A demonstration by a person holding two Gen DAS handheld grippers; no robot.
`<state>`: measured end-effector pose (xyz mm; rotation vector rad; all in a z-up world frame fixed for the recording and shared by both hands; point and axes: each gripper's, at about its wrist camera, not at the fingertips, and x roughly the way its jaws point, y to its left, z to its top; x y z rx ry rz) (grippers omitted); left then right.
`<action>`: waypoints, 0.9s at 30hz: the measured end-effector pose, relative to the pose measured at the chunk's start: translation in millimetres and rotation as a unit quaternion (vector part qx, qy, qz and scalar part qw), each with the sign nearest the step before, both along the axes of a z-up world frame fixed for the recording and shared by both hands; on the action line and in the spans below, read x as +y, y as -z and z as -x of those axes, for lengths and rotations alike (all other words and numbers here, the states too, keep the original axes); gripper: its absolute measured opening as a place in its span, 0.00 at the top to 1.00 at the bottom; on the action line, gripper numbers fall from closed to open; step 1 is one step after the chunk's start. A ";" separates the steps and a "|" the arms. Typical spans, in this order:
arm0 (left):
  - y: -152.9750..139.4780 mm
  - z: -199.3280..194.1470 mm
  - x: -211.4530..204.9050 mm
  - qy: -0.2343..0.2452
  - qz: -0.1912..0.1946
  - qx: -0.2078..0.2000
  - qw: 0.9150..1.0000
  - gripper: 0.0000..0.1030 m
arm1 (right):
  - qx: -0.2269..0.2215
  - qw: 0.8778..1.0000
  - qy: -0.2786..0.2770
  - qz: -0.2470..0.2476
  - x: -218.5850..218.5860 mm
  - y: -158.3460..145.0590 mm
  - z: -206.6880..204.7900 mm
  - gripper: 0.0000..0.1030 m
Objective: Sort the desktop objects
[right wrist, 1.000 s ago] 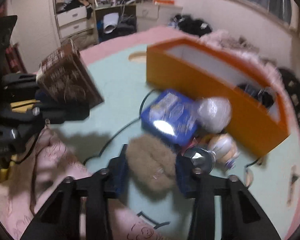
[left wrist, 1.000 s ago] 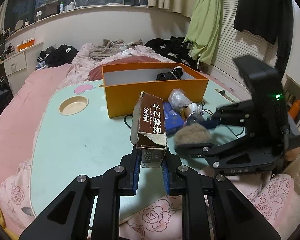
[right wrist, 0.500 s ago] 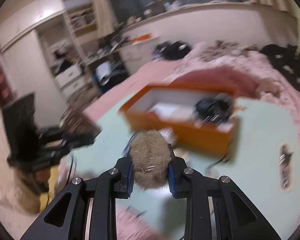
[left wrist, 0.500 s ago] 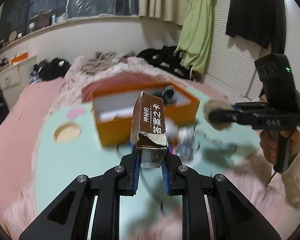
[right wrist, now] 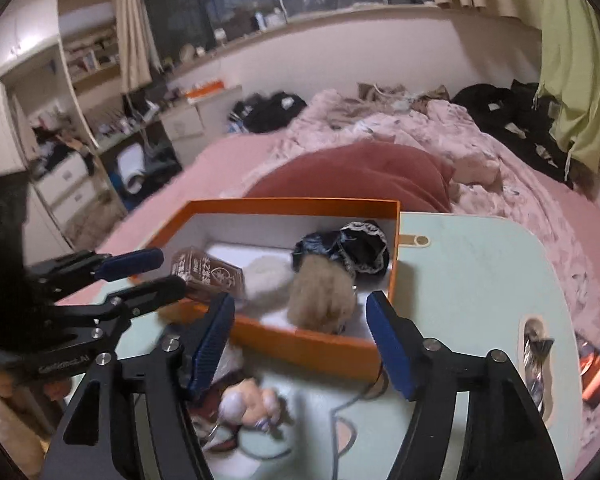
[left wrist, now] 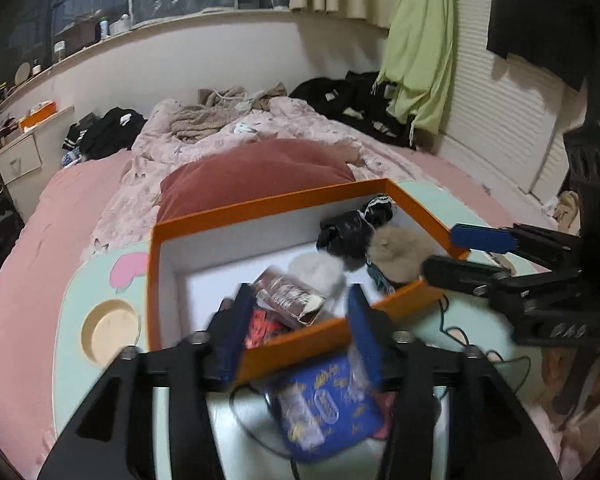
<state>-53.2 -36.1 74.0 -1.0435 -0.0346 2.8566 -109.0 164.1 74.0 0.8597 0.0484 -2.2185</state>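
Observation:
An orange box (left wrist: 284, 200) with a white inside stands on the mint table (right wrist: 480, 280). My left gripper (left wrist: 300, 324) hovers over its near wall, jaws opening; the brown card box (left wrist: 288, 296) lies tilted inside the orange box just past the fingertips, free of the pads. My right gripper (right wrist: 300, 344) is at the box's other corner, jaws opening, and the tan fluffy ball (right wrist: 322, 296) rests inside, clear of its pads. The right wrist view also has the card box (right wrist: 210, 274) beside the left gripper (right wrist: 172, 271). The left wrist view catches the fluffy ball (left wrist: 396, 252) by the right gripper (left wrist: 456, 254).
Inside the box also lie a white fluffy ball (right wrist: 268, 280) and a black bundle (right wrist: 344, 248). On the table before the box are a blue packet (left wrist: 324, 408), a small doll (right wrist: 252, 404) and a dark cable (right wrist: 352, 400). A round cup recess (left wrist: 110, 330) sits at the left.
Both grippers moved forward over the orange box and opened. The card box left the left pads and the fluffy ball left the right pads; both now lie inside the box.

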 end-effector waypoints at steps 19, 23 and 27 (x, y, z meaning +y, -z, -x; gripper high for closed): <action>68.2 -87.1 6.0 -0.032 0.009 -0.087 0.996 0.15 | 0.009 0.990 0.006 -0.141 21.9 73.1 -92.8 0.00; 70.9 -85.8 11.9 -0.030 0.017 -0.084 0.996 0.09 | 0.012 0.990 0.007 -0.139 26.1 74.9 -93.8 0.00; 73.2 -85.5 11.1 -0.037 0.016 -0.086 0.995 0.01 | 0.014 0.990 0.006 -0.137 26.8 73.8 -93.9 0.00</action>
